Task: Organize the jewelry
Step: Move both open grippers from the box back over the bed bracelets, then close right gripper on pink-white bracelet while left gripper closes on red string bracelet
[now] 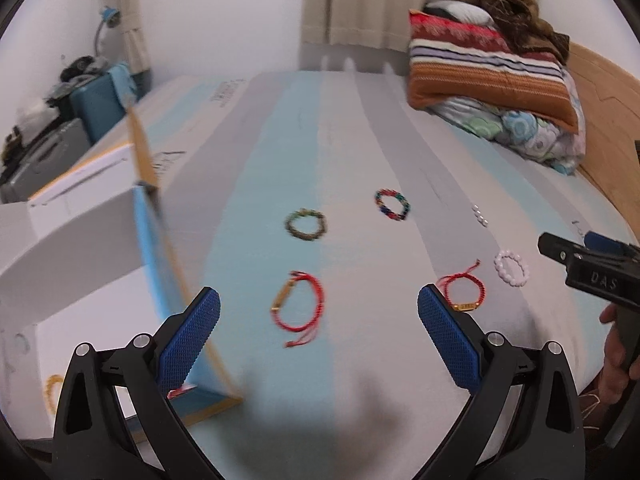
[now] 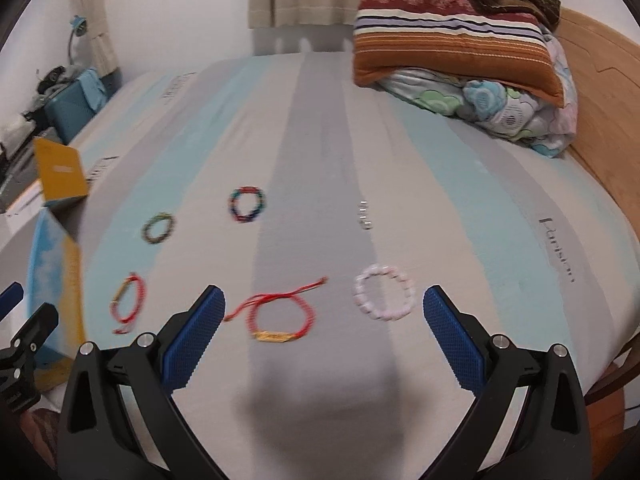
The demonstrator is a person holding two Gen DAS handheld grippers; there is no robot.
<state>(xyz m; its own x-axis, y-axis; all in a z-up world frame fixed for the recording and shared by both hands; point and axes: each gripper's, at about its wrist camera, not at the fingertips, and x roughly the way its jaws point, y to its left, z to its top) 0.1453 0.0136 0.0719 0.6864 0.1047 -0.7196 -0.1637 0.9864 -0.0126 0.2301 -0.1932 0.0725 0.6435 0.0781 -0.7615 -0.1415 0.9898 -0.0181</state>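
Left gripper (image 1: pixel 319 307): jaws wide apart, holding nothing, above the bed; blue cross-hatched pads on black arms.
Right gripper (image 2: pixel 324 307): jaws wide apart, empty; same blue textured pads.
Box (image 1: pixel 80 216): open white cardboard box with blue and yellow flaps, at the bed's left edge, left of the left jaws.
Red cord bracelets: two. The left red bracelet (image 1: pixel 298 308) lies between the left jaws, ahead of the tips, with a gold tube bead. The right red bracelet (image 2: pixel 280 316) lies just ahead of the right gripper's left pad, with a flat gold plate and loose cord tails.
Beaded bracelets: three. The dark green bracelet (image 1: pixel 306 224) and the multicolour bracelet (image 1: pixel 393 204) lie farther out, well apart; the pale pink bracelet (image 2: pixel 383 298) of round beads lies between the right jaws, nearer the right pad.
Small white beads (image 2: pixel 364 216): one short row, beyond the pink one; too blurred to count.
Bed (image 2: pixel 460 184): striped grey, white and pale-blue sheet.
Folded bedding (image 2: pixel 460 40): striped and floral, stacked at far right.
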